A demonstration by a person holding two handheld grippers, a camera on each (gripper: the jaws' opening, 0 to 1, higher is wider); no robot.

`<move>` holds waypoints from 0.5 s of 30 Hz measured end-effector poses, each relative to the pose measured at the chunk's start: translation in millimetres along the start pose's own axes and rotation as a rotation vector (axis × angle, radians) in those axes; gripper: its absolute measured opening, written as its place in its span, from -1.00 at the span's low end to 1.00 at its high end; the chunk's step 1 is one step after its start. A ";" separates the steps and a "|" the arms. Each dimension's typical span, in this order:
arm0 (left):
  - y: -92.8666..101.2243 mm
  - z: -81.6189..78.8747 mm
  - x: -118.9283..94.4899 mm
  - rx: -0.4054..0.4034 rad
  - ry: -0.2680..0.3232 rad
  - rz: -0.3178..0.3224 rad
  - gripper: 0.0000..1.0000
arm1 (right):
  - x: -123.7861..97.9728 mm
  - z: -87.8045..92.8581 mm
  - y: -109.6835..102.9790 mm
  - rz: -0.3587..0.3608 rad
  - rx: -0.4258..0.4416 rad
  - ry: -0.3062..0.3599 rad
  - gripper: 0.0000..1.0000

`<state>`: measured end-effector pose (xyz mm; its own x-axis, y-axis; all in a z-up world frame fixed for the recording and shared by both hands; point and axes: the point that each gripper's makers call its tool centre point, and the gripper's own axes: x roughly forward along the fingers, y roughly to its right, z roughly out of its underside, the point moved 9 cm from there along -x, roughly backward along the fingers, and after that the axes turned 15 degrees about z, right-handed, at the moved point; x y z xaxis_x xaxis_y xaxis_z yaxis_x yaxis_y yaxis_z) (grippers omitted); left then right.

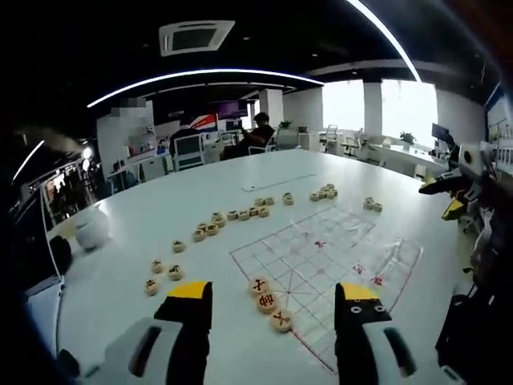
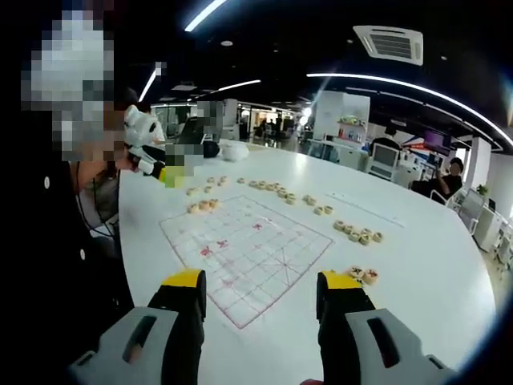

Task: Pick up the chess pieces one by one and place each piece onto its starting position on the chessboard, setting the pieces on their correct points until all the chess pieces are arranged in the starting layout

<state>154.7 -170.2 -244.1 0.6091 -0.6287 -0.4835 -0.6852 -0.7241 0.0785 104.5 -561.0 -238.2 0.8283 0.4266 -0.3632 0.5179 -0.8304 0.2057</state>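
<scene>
Setup is at an early step: both grippers hang over the tabletop (image 1: 160, 200) with jaws wide open and empty.

Board (image 1: 321, 257), a thin sheet with red grid lines, lies flat near the tabletop's near edge. Three pieces (image 1: 268, 302), round tan discs with red marks, sit along one board edge, between the left gripper (image 1: 272, 309) jaws. Other discs (image 1: 232, 215) lie scattered beyond the board. Right gripper (image 2: 260, 293) hovers over the board corner. Next move, I judge: lower onto one loose disc and close.

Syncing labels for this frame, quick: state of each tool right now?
Left tool: open, holding nothing, above the three pieces at the chessboard edge.
Right tool: open, holding nothing, over the chessboard corner.
</scene>
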 end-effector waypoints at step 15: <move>-1.7 -6.4 -1.9 0.017 0.006 -0.056 0.31 | -2.8 1.0 9.1 0.021 0.006 -0.005 0.12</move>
<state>157.3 -169.6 -237.7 0.6492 -0.5889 -0.4813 -0.6563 -0.7536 0.0367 106.7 -570.1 -236.2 0.8376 0.4075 -0.3639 0.4994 -0.8411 0.2076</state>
